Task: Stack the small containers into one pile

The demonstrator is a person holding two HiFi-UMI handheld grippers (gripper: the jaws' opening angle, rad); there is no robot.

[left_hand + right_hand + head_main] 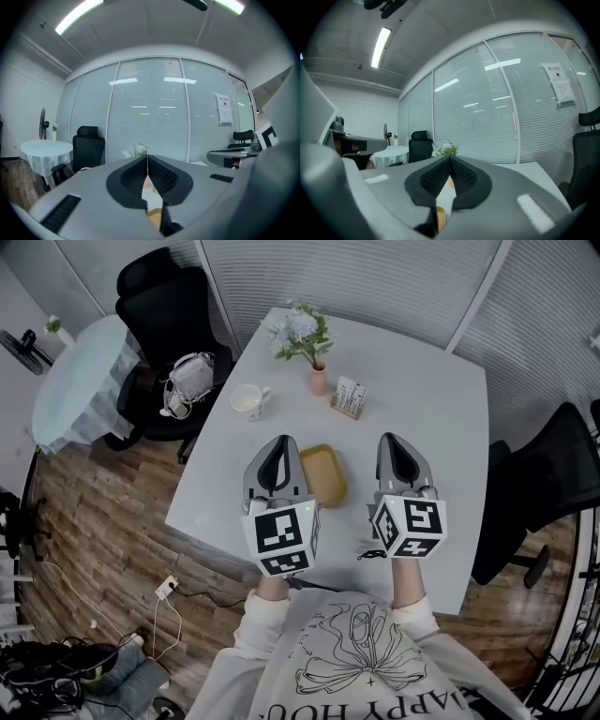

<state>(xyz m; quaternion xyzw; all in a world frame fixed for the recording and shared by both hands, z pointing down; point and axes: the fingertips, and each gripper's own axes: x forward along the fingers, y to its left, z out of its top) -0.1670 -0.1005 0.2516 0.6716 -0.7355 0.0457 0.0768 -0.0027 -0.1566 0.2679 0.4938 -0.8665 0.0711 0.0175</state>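
Near the middle of the head view we see the yellow container (pixel 323 474) lying on the white table (pixel 441 399), between our two grippers. Our left gripper (pixel 280 442) and right gripper (pixel 392 439) flank it, each with jaws pressed together on nothing. Higher up the frame stand a cup (pixel 248 399), a card holder (pixel 348 397) and a flower vase (pixel 319 379).

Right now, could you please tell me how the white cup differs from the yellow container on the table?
The white cup is round with a handle; the yellow container is a shallow rounded rectangle. The cup stands farther from the person, near the table's left edge; the container lies nearer, about mid-table. Both rest on the white table.
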